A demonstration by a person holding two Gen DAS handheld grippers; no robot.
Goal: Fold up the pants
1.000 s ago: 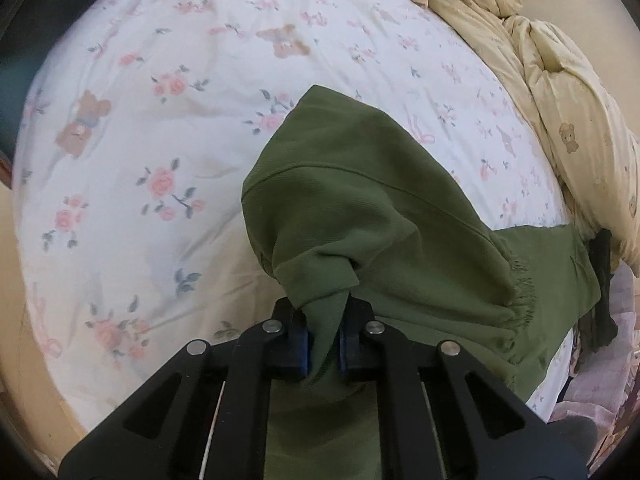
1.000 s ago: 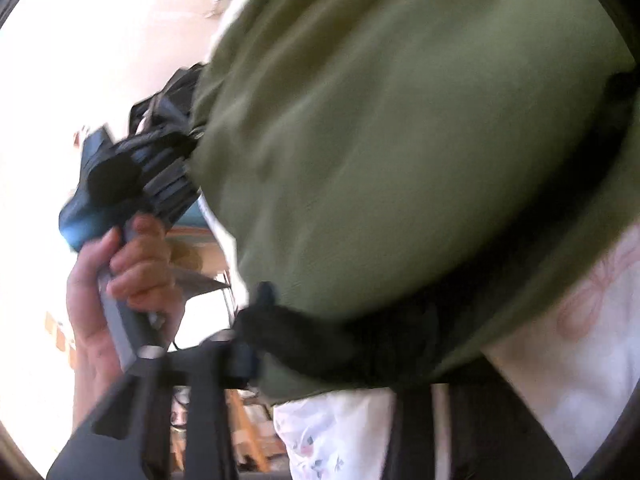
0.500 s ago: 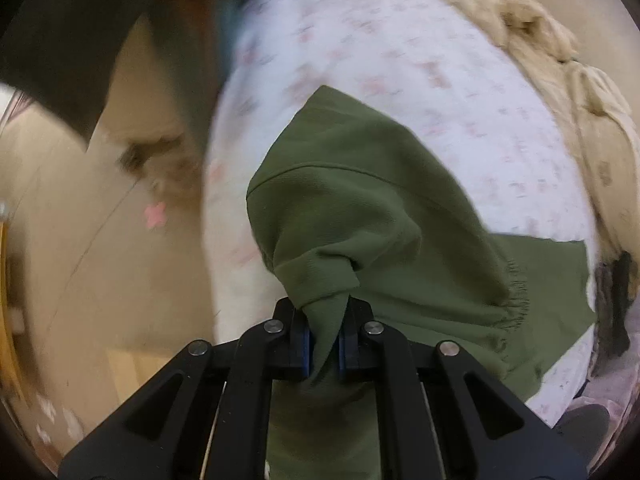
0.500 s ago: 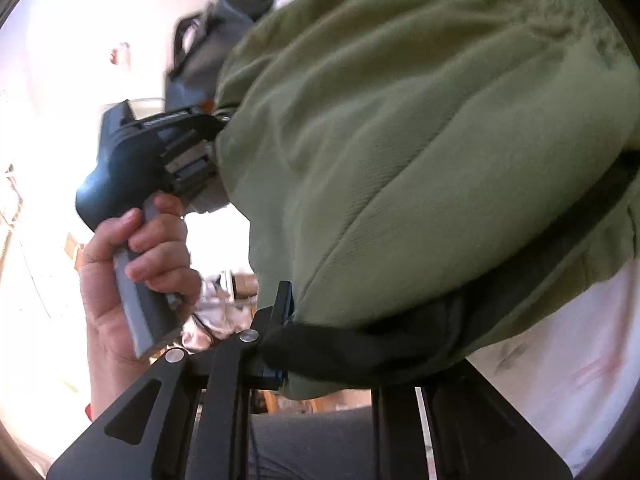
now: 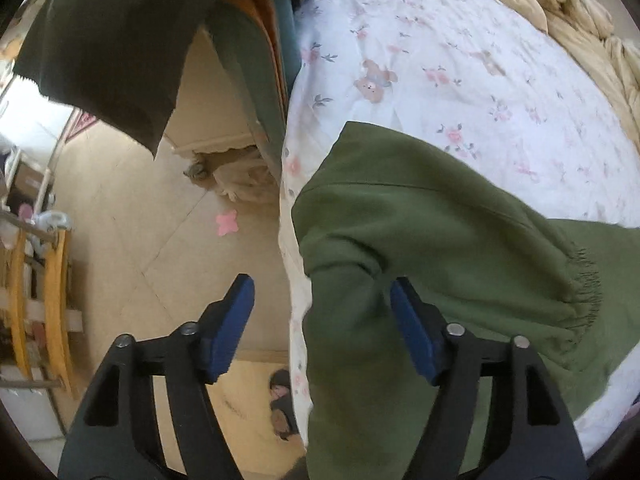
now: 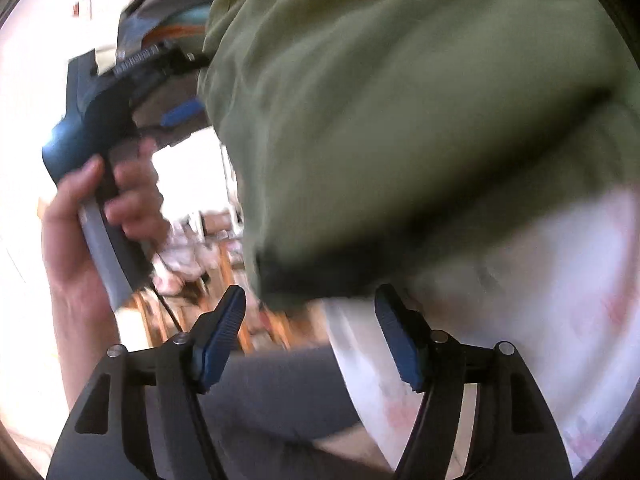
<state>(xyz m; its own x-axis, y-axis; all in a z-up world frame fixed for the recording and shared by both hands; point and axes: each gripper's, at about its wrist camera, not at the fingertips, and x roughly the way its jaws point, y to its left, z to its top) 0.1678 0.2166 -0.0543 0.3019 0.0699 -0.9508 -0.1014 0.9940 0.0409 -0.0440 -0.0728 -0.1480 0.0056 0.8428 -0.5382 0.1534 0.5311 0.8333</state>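
The olive green pants (image 5: 432, 248) lie folded over near the edge of a bed with a white floral sheet (image 5: 460, 64), one part hanging down over the bed's side. My left gripper (image 5: 322, 308) is open, its blue pads (image 5: 412, 332) spread on either side of the hanging cloth, not pinching it. In the right wrist view the pants (image 6: 400, 112) fill the upper frame, blurred. My right gripper (image 6: 308, 320) is open just below the pants' dark lower edge. The person's hand holds the left gripper's handle (image 6: 100, 136) at the left.
A beige quilt (image 5: 560, 4) is bunched at the bed's far right. A dark green cloth (image 5: 100, 40) hangs at upper left beside the headboard (image 5: 256, 80). Tiled floor (image 5: 140, 220) and wooden furniture (image 5: 36, 300) lie left of the bed.
Both grippers have opened and let go of the pants. The left gripper has swung left toward the bed's edge, so the floor now shows. The right gripper has drawn back below the cloth.
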